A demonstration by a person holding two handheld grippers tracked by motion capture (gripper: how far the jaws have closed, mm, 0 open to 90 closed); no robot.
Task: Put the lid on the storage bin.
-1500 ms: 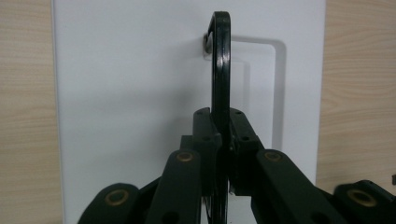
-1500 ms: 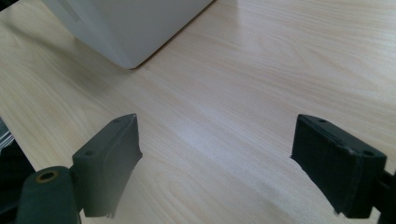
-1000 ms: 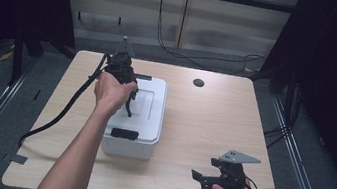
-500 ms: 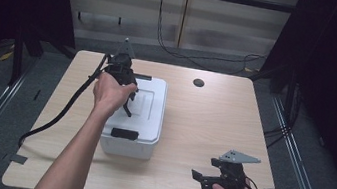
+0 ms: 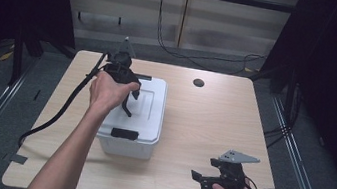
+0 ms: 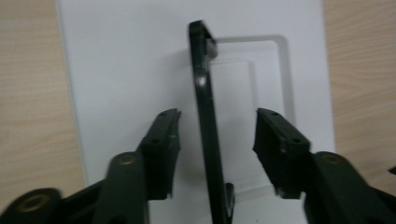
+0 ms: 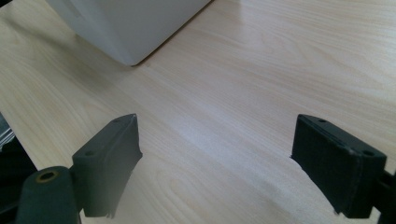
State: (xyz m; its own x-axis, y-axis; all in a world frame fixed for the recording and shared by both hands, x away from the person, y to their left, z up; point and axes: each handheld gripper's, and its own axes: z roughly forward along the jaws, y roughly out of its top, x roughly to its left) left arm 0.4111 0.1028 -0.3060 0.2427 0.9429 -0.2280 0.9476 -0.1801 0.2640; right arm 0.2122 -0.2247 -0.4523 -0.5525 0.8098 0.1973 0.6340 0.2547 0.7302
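Observation:
A white lidded box (image 5: 144, 121) stands left of centre on the wooden table (image 5: 212, 126). Its thin black carry handle (image 6: 203, 93) stands upright over the lid (image 6: 121, 70). My left gripper (image 5: 128, 104) hangs above the lid. In the left gripper view it (image 6: 217, 126) is open, with one jaw on each side of the handle and a gap to each. A black latch (image 5: 124, 133) sits on the box's near edge. My right gripper (image 5: 202, 178) rests low near the table's front right, open; between its jaws (image 7: 217, 135) is bare wood, and the box corner (image 7: 130, 28) lies farther off.
A small dark round hole (image 5: 198, 83) marks the table's far side. The left gripper's black cable (image 5: 63, 109) trails off the left edge. Metal rails run along the floor on both sides, and the right half of the table offers free room.

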